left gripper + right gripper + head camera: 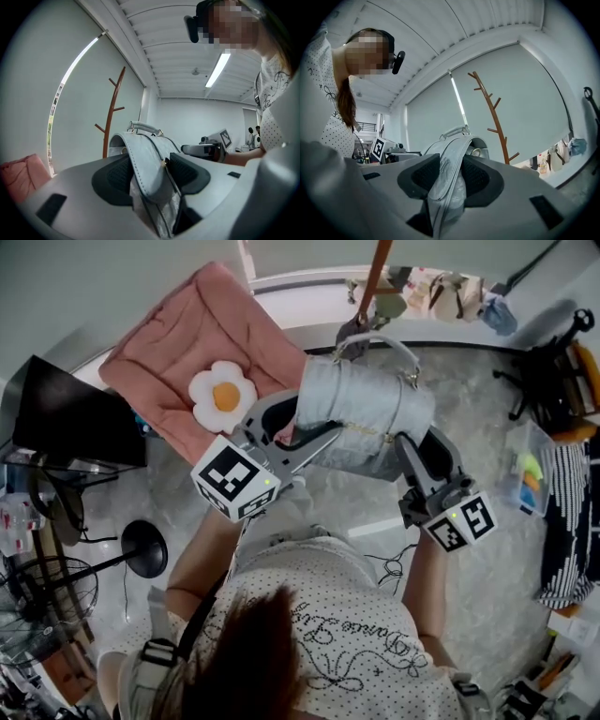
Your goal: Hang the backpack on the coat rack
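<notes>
Left tongs [151, 174] and right tongs [451, 176] level, abreast, each clamped on backpack [366, 409]

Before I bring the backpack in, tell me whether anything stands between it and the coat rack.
Nothing visible does. The backpack, clamped in the jaws of the left gripper and right gripper, faces the coat rack across open air; only the pale window blind shows behind the rack.
</notes>
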Available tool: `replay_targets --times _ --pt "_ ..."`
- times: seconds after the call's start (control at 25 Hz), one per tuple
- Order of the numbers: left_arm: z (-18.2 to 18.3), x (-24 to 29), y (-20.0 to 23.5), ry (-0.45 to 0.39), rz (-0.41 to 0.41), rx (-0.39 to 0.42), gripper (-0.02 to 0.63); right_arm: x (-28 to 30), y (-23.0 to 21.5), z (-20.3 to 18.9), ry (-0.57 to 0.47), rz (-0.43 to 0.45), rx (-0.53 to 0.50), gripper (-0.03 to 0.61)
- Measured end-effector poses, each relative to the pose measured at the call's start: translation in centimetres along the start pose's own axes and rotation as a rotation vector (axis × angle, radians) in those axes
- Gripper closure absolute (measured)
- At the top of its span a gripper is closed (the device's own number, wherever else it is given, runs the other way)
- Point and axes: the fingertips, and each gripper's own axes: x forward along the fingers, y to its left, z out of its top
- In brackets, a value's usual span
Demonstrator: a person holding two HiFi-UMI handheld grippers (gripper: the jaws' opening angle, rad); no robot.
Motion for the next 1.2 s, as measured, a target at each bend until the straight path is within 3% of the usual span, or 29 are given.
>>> replay_targets --times 0.32,0.64,1.2 --pt "-1.7 0.9 7.6 0.039 -0.059 -0.028 0.374 6.8 -2.1 -2.0 0.047 -0.087 0.022 0.420" --pt "-3.2 2.0 11.6 0.077 -0.085 -0.069 0.374 10.2 -3.9 -3.6 0.090 -0.129 0.057 0.420" --pt "-5.8 7.6 15.1 0.140 -0.009 -0.111 0.374 12.8 -11.1 -5.3 0.167 -0.066 0.105 0.420"
